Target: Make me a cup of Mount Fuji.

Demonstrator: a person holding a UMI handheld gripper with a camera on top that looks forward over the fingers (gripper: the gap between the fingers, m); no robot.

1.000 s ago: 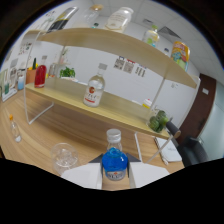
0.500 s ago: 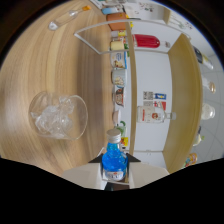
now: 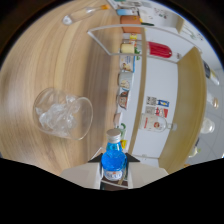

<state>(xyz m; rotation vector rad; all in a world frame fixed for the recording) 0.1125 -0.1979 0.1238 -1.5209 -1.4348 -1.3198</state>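
Claw gripped the small blue bottle at its body, probably rigid and slippery; ice-filled glass lay beside it.

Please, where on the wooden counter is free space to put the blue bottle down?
Bare wood lies beyond the ice glass, up to the small glass. The shelf side is crowded with bottles and jars. The gripper jaws hold the blue bottle.

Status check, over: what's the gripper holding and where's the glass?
Gripper shut on small blue-liquid bottle with silver cap, rolled sideways. Clear glass of ice on wooden counter, beside bottle's cap end. Nothing between them.
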